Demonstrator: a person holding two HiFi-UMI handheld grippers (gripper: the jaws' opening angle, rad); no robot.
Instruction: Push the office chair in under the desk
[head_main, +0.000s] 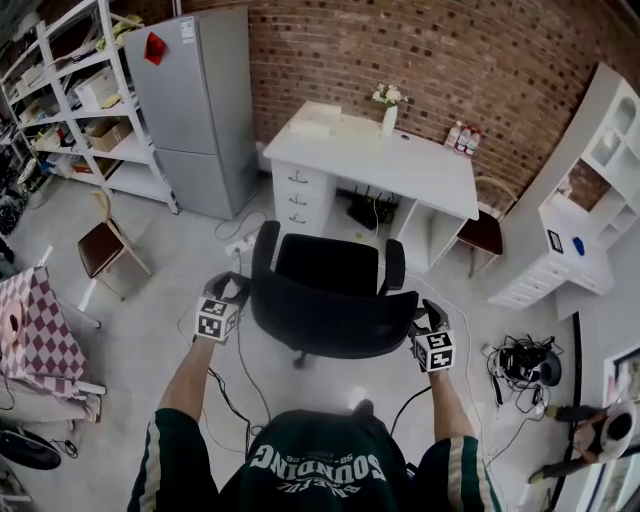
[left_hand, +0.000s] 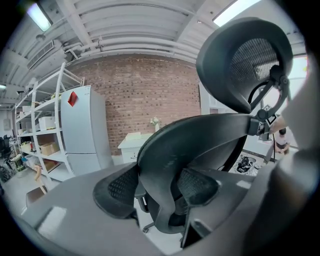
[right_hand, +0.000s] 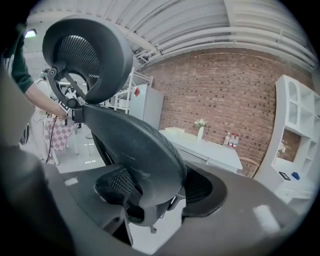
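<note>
The black office chair stands short of the white surface (a vase on it), with the left tool and right tool at its backrest's edges.

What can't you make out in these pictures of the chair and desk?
- Wheels of the office chair: head view, mostly hidden under its seat and backrest.
- Space under the desk: head view, covered by the desktop.
- Labels on the bottles: head view, too small.

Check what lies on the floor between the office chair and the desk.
In the head view, mostly bare floor separates the office chair and the desk; a white cable lies at that stretch's left edge.
</note>
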